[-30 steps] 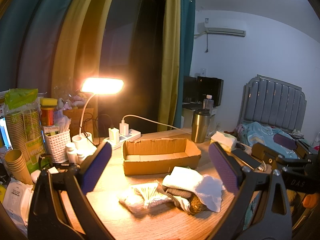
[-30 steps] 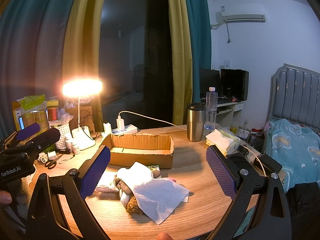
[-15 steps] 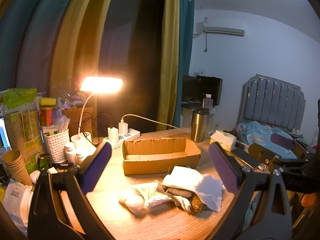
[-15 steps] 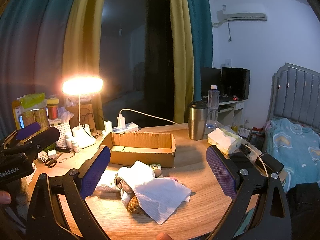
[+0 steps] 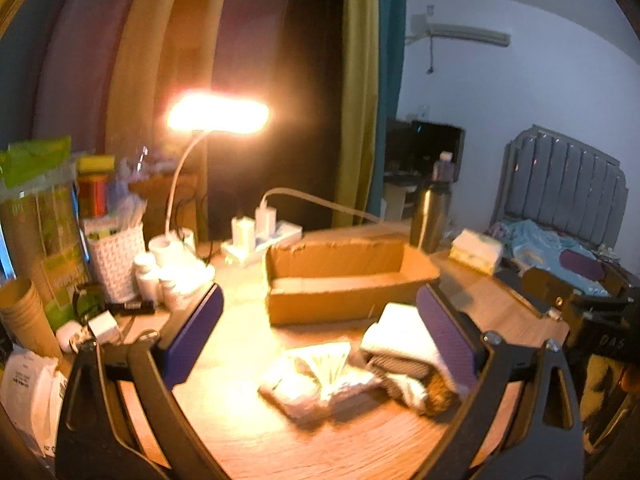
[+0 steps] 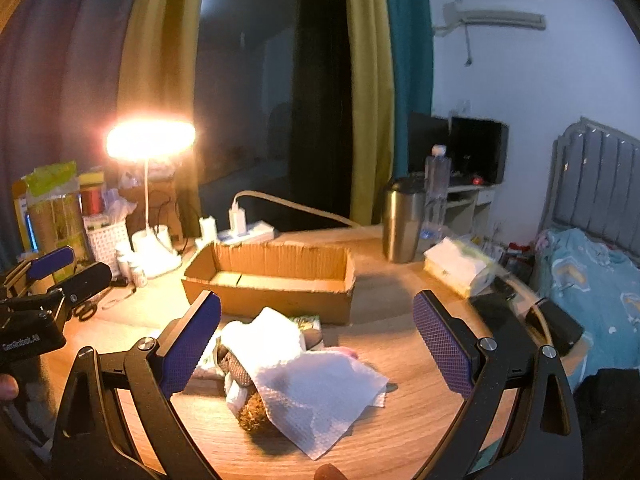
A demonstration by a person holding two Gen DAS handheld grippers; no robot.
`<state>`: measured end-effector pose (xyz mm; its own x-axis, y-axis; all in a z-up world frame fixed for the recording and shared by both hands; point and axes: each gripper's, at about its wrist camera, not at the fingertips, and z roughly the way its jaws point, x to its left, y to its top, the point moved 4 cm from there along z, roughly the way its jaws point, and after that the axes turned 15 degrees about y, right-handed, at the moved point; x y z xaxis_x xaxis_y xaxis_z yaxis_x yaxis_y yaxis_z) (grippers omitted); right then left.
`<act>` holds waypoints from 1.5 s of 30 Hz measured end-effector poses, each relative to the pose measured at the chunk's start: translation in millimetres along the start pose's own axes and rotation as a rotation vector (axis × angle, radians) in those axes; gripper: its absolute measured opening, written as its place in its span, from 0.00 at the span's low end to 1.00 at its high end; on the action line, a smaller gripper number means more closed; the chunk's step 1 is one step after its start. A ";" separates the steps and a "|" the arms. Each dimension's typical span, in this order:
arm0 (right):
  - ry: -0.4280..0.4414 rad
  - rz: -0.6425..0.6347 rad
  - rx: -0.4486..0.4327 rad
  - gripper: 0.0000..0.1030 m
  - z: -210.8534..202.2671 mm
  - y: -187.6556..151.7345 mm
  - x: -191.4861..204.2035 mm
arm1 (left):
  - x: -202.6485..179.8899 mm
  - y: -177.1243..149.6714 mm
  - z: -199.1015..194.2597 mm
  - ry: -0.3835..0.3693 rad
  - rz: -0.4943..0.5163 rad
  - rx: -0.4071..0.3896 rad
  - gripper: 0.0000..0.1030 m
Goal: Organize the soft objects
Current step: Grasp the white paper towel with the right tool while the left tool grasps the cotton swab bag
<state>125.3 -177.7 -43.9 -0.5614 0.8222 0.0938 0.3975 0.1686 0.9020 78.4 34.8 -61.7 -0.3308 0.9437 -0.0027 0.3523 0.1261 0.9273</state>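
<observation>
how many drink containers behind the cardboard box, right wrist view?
2. A stainless steel tumbler stands on the wooden table, right of the open cardboard box. A clear plastic water bottle stands just behind it. Left-side clutter may hide others.

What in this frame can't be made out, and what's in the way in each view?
- Right wrist view: the pile under the white paper towel; only a brown fuzzy bit and mesh fabric poke out.
- Left wrist view: motion blur smears the clear plastic packet; its contents are unreadable.
- Both views: the cardboard box near wall hides part of its floor.
- Left wrist view: the right finger pad covers part of the pile.
</observation>
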 end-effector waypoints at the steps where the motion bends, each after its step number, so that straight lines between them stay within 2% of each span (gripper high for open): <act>1: 0.010 0.002 0.017 0.95 5.6 -2.7 -1.2 | 1.8 -2.8 4.9 0.003 0.000 0.012 0.96; 13: 0.065 0.037 0.197 0.89 66.4 -37.0 -10.2 | -3.3 -38.2 61.7 0.006 0.056 0.174 0.96; 16: 0.080 0.051 0.224 0.85 78.4 -43.2 -13.0 | -4.4 -46.6 74.7 0.013 0.072 0.215 0.96; 21: 0.099 0.080 0.265 0.85 97.4 -53.1 -20.5 | -2.8 -60.1 93.1 0.035 0.086 0.281 0.95; 25: 0.111 0.095 0.293 0.84 108.6 -60.7 -23.3 | -11.3 -62.4 98.2 0.010 0.109 0.287 0.95; 27: 0.122 0.104 0.300 0.78 111.1 -62.9 -24.6 | -20.9 -62.3 99.2 -0.011 0.134 0.282 0.95; 30: 0.142 0.121 0.325 0.61 118.2 -69.8 -27.3 | -32.1 -63.8 102.7 -0.034 0.156 0.297 0.95; 32: 0.158 0.132 0.340 0.43 120.5 -73.9 -28.3 | -38.2 -64.8 104.5 -0.044 0.168 0.305 0.94; 33: 0.164 0.136 0.335 0.38 119.7 -74.0 -28.9 | -41.4 -65.6 105.9 -0.046 0.176 0.310 0.93; 34: 0.171 0.136 0.326 0.27 117.9 -73.2 -29.4 | -44.5 -66.6 106.9 -0.049 0.184 0.316 0.89; 35: 0.179 0.132 0.315 0.21 115.7 -71.6 -29.7 | -48.1 -68.6 109.3 -0.052 0.196 0.328 0.87; 36: 0.184 0.131 0.302 0.20 113.2 -70.1 -30.6 | -51.2 -70.3 111.7 -0.053 0.204 0.338 0.84; 42: 0.199 0.133 0.210 0.15 92.0 -52.8 -40.4 | -63.2 -87.5 128.2 -0.051 0.227 0.423 0.83; 45: 0.199 0.139 0.163 0.15 79.4 -43.6 -48.0 | -64.5 -88.5 131.0 -0.037 0.220 0.428 0.81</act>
<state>192.6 -181.4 -121.2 -0.6178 0.7238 0.3073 0.5831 0.1596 0.7965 183.3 2.8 -192.5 -0.1796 0.9712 0.1562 0.7415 0.0294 0.6703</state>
